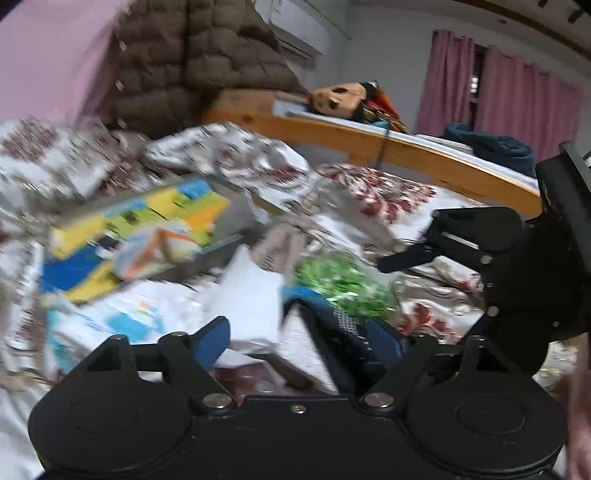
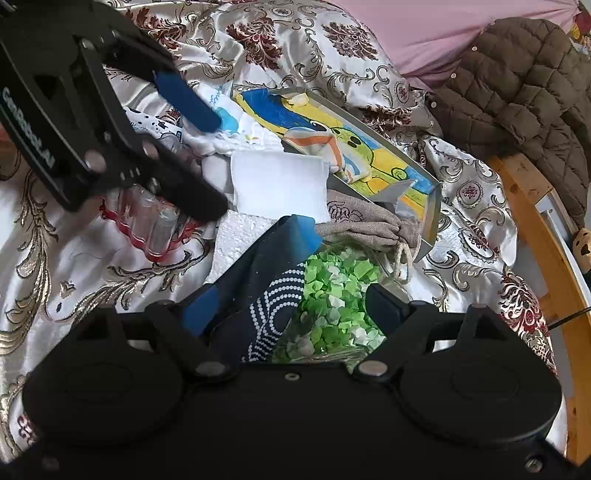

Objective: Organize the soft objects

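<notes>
Dark dotted cloth [image 2: 266, 295] and the green-scrap bag [image 2: 332, 295] lie between our right gripper's [image 2: 295, 306] parted jaws, unpressed. At ten o'clock, our left gripper [image 2: 218, 162] gapes empty above the white folded cloth [image 2: 277, 184].

Bedroom. Bed covered by a glossy white satin bedspread [image 2: 122, 258] with maroon and gold floral print, heavily rumpled. Curved light-wood bed frame rail [image 1: 406, 155] runs along the far edge; the same rail [image 2: 546, 236] shows at right in the right wrist view. Brown quilted puffer jacket [image 2: 524, 85] draped over the frame end. Pink fabric sheet [image 2: 424, 33] behind the bed. Far wall pale grey-white [image 1: 388, 66], white wall air-conditioner unit [image 1: 299, 37] mounted high. Pink curtains [image 1: 509, 99] over a window, dark gap between panels. Dark teal bundled cloth [image 1: 495, 147] lies beyond the rail. Diffuse, even light; left wrist view is motion-blurred.
</notes>
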`<state>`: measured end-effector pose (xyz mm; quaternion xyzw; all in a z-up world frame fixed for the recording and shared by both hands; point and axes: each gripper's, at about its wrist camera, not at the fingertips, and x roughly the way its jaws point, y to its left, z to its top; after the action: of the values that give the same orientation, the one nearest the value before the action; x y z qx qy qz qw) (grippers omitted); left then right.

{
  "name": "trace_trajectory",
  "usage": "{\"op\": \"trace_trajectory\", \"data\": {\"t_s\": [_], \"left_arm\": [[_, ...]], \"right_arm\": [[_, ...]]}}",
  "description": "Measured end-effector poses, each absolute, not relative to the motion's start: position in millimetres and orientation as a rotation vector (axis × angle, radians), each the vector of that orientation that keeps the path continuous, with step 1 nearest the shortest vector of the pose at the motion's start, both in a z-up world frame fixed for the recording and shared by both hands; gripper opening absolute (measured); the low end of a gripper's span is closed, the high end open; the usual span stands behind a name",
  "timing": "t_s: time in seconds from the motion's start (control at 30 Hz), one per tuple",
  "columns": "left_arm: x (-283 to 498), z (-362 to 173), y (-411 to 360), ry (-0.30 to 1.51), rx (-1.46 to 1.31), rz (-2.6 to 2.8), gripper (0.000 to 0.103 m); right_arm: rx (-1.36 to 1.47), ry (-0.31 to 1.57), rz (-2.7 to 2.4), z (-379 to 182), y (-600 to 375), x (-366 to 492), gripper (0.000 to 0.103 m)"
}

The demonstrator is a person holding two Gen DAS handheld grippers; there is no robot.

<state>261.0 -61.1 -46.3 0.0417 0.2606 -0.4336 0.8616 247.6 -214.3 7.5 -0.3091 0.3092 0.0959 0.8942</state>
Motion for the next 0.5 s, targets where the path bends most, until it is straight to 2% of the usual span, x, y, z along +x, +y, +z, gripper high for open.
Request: {"op": "trace_trajectory", "data": {"t_s": [0.13, 0.3, 0.5], "left_arm": [[272.5, -56.0, -69.9, 0.611, 0.061, -0.96, 0.07], [285.2, -62.9, -79.5, 0.691, 0.058, -0.967, 0.063], [299.0, -69.8, -82.5, 0.767, 0.047, -0.986, 0.063]], "right_arm": [[-0.662, 0.65, 0.212, 2.4, -212.4, 248.2, 0.073], [-0.704, 0.679, 0.233, -7.9, -208.3, 250.9, 0.06], [-0.728, 0.68, 0.245, -15.8, -203.7, 252.7, 0.053]]}}
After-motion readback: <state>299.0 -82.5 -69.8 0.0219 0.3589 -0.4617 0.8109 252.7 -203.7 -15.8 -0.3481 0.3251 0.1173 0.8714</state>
